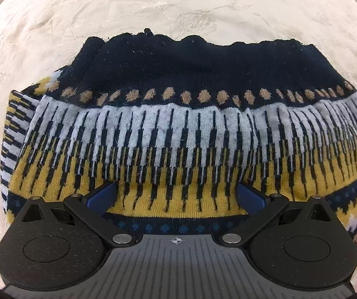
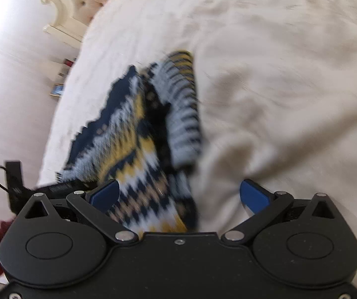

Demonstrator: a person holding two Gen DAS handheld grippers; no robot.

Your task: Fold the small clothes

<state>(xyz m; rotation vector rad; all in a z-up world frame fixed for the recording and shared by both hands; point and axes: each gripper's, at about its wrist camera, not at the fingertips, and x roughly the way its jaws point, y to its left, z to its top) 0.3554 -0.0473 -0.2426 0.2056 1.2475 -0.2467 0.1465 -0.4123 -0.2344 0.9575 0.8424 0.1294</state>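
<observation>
Left wrist view: navy, white and mustard patterned knit sweater spread across a cream embroidered bedspread, dark ribbed hem at the far edge, a row of tan dots below it, then white and yellow spikes. Left gripper low over the near yellow band, blue-padded fingers spread wide to either side of the cloth — not clamped on anything. Left portion of the knit doubled under, stripes turned sideways there.

Right wrist view: blurred by motion. Same sweater seen from its end, one flap standing up and partly turned over, cream spread beyond. Right gripper above the near zigzag edge, fingers apart, nothing pinched; a black strap off to the left, and at far left a cream tufted headboard.

Likely step: taking hold for the next fold. Best done by pinching both layers at the near edge, matching height on both sides, then carrying over flat — thick knit tends to bunch and drag if gripped on one layer only.
</observation>
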